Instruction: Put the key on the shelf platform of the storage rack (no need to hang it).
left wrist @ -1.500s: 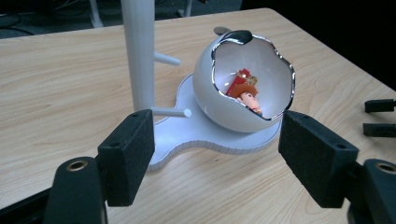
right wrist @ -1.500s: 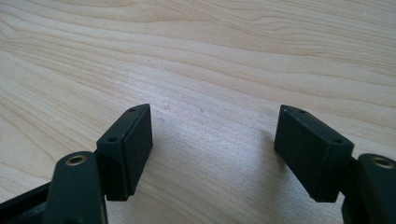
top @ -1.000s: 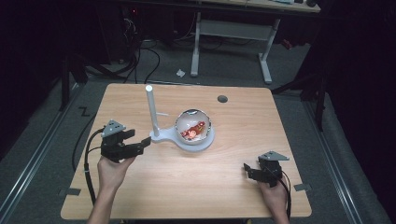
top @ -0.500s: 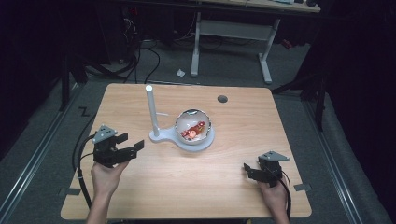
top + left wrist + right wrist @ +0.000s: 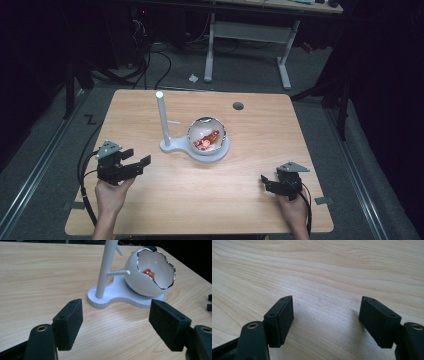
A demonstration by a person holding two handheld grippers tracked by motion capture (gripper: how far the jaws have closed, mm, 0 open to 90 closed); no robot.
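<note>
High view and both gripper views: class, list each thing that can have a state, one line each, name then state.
Left gripper: jaws open, nothing between them, pointing toward the stand.
Right gripper: jaws open, nothing between them, low over the table.
White bowl: tilted on the stand's base, mouth toward the left gripper, a red thing inside.
Stand: upright, pegs bare.

White egg-shaped bowl (image 5: pixel 207 137), tilted, red bits inside, rests on white stand (image 5: pixel 175 146).

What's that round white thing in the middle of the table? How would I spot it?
Near the middle of the wooden table lies a flat white base with a tall white post. Beside the post sits the white eggshell-shaped bowl: wavy silver rim, something red inside.
</note>
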